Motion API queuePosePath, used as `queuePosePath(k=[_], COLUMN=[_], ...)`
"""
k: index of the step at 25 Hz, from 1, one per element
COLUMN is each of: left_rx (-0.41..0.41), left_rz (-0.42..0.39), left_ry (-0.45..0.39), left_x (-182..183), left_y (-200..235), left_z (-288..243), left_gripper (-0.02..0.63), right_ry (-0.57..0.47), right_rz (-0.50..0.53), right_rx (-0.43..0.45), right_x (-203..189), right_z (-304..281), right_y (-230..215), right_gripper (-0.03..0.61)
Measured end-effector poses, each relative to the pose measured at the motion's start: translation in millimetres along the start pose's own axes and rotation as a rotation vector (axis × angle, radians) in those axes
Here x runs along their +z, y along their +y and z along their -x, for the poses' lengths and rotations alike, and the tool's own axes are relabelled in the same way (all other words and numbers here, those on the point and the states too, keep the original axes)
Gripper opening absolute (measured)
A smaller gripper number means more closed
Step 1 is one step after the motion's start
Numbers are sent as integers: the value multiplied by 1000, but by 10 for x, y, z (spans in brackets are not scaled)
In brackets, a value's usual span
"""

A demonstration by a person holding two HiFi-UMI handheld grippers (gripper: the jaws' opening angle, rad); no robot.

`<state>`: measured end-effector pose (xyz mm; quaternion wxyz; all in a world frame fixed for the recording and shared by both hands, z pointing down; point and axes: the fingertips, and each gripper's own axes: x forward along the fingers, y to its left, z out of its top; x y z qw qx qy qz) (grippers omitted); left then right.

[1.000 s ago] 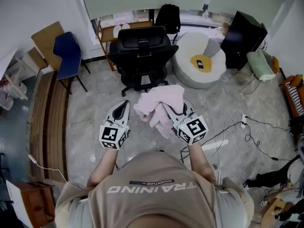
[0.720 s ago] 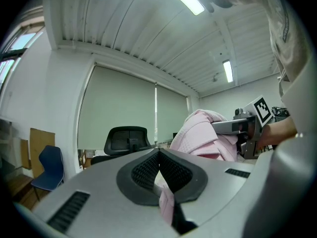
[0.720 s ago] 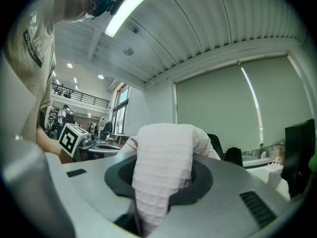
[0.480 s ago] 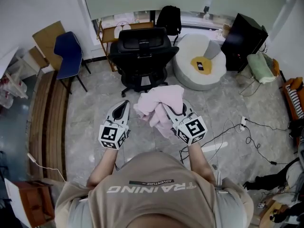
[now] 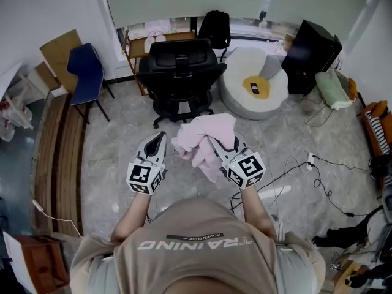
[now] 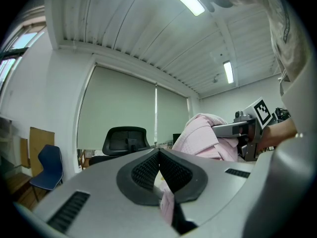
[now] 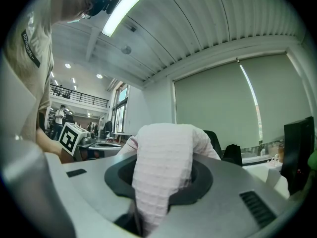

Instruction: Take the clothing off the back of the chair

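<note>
Clothing (image 7: 163, 167), a pink waffle-knit garment, is clamped between the dark ribbed pads (image 7: 200, 177) of the right gripper (image 7: 159, 180). The cloth spills up and over the jaws in a thick fold and hangs down through the gap below. In the head view the garment (image 5: 205, 141) is bunched in the air over the tip of that gripper (image 5: 215, 147), low in front of the person's beige shirt (image 5: 196, 250).

The left gripper (image 6: 159, 152) has its pads (image 6: 146, 171) drawn together at the tips. A thin pink sliver shows in the slit lower down, and whether it is pinched there I cannot tell. From above, this gripper (image 5: 160, 136) sits just beside the bundle on its left, level with the other one, with the cloth (image 6: 203, 135) rising at its right.

Beyond both grippers stands the black office chair (image 5: 180, 66), apart from the garment. A blue chair (image 5: 86, 72) is off to the left. A round white seat (image 5: 245, 97) with a yellow item (image 5: 257, 86) on it lies to the right, next to a black cabinet (image 5: 312, 51). Cables (image 5: 318, 176) trail across the pale marbled floor (image 5: 116, 139)
</note>
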<state>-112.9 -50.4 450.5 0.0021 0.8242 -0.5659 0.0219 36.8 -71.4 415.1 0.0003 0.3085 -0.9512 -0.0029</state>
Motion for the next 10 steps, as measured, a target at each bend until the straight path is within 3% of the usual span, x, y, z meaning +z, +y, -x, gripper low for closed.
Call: queuePosePath(k=[10], left_rx=[3], left_rz=[3], left_ry=[6], left_x=[-20], left_y=[-39], left_z=[-27], left_gripper=[9], right_ry=[-3], right_rz=[-19], right_rx=[-9], right_x=[-18], right_z=[66], right_y=[-86], right_gripper=[141])
